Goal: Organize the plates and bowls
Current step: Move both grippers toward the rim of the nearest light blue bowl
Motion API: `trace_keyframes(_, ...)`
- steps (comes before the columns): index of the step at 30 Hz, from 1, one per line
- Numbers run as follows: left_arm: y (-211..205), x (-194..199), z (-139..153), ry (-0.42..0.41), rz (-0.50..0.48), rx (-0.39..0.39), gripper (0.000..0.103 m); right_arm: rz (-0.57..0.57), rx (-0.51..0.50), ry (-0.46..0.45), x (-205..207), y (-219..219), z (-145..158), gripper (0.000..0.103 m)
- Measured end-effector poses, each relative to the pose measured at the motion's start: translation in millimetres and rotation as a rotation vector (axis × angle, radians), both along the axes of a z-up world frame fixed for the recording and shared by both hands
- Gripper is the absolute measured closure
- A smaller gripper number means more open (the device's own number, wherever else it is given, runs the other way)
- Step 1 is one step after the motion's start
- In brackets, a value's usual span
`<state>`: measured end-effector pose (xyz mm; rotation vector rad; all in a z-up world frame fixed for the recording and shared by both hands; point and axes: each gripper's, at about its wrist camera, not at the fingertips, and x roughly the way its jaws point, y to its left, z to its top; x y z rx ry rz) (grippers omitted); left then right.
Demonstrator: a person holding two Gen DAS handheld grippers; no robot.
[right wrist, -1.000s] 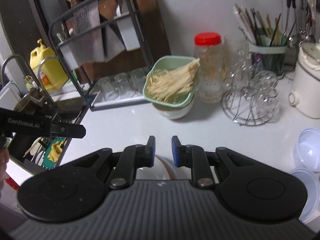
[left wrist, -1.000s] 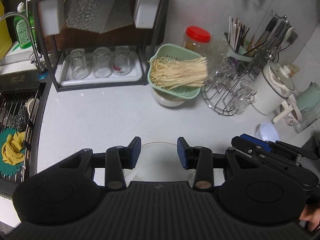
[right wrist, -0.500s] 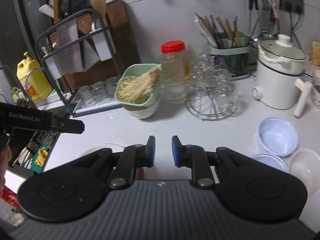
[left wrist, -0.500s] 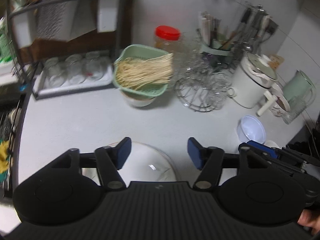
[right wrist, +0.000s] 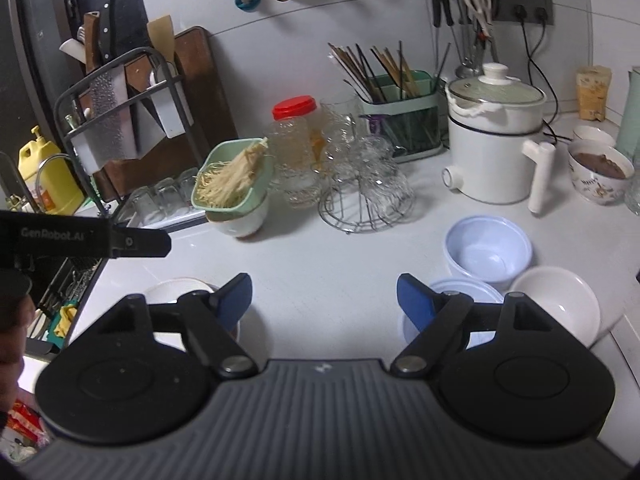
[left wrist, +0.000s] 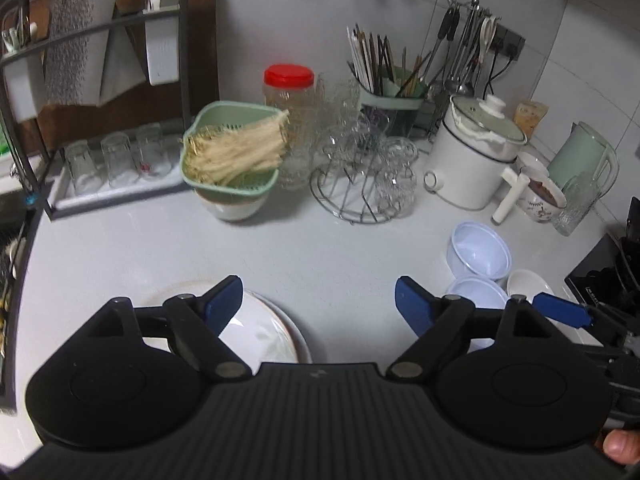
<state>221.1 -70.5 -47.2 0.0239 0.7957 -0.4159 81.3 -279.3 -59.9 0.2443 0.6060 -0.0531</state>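
My left claw [left wrist: 318, 300] and right claw [right wrist: 324, 298] are opening, empty, over the table [right wrist: 320, 248]; next I should straddle the pale blue bowl's [right wrist: 488, 250] rim squarely.

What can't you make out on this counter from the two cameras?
- White plate: near part hidden by the left gripper, left view.
- Lower pale blue bowl: mostly behind the right gripper, right view.
- Sink contents: cut off at the edge, too small.
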Motion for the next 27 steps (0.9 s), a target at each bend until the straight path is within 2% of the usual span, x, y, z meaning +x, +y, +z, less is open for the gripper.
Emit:
trace_keyframes(9,-38,-16,-32,0.032,-0.045,0.026,0.016,-0.061,0.024,0.03,-32,-29,-29,0.022)
trace_keyframes(13,-57,-10,-40,-0.001,-0.098,0.067,0.016,-0.101,0.029,0.051,-39,-43,-39,0.022)
trace_keyframes(27,-115,17,-91,0.071,-0.166,-0.055,0.016,-0.228,0.051,0.047,-47,-86,-67,0.023)
